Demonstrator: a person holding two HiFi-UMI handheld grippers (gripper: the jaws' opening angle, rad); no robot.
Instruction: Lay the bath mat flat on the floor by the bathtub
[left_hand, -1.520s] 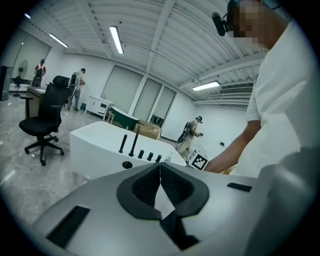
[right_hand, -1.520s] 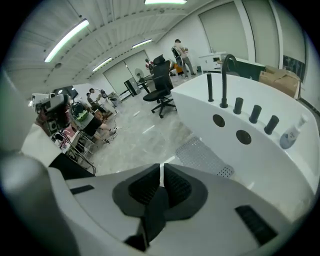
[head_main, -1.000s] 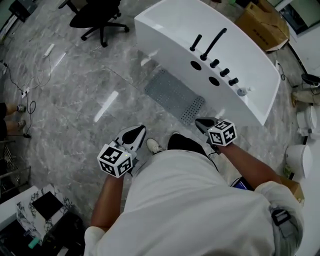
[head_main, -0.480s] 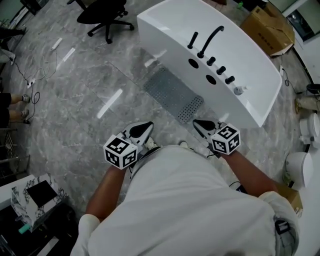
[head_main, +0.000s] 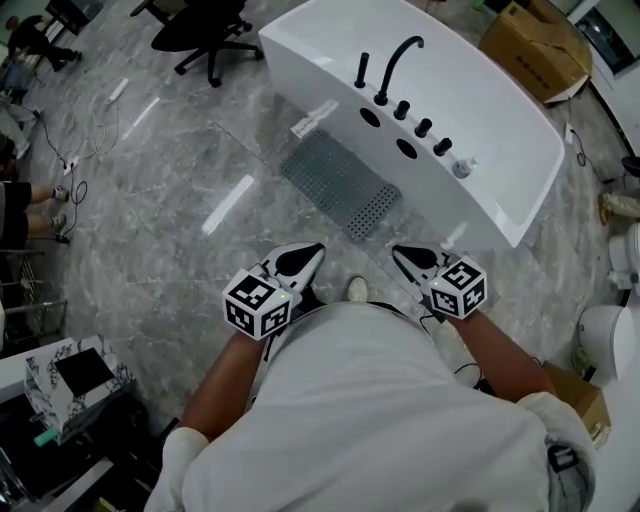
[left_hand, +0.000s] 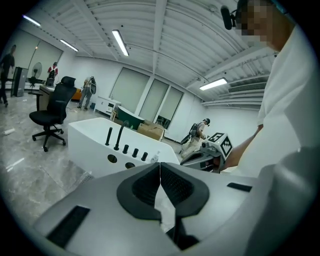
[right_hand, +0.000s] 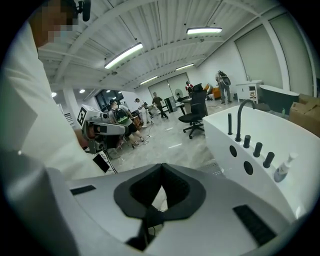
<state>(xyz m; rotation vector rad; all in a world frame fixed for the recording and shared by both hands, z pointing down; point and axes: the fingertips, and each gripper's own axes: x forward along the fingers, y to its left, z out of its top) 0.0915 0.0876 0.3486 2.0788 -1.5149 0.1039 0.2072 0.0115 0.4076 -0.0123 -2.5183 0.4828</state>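
A grey perforated bath mat (head_main: 342, 184) lies flat on the marble floor alongside the white bathtub (head_main: 470, 170). Black taps and a curved spout (head_main: 392, 62) stand on the tub's deck. My left gripper (head_main: 312, 250) is held at waist height, well short of the mat, with its jaws shut on nothing. My right gripper (head_main: 397, 251) hangs level with it on the other side, also shut and empty. In the left gripper view the tub (left_hand: 100, 145) shows beyond the closed tips (left_hand: 160, 164). The right gripper view shows the tub (right_hand: 260, 150) at right past its closed tips (right_hand: 161, 165).
A black office chair (head_main: 205, 30) stands at the far left of the tub. A cardboard box (head_main: 535, 45) sits behind the tub. Cables (head_main: 75, 170) trail on the floor at left. A marble-patterned stand (head_main: 75, 380) is at lower left. People stand far off.
Both grippers have drawn closer together and shifted slightly up the head view. The mat has not moved.
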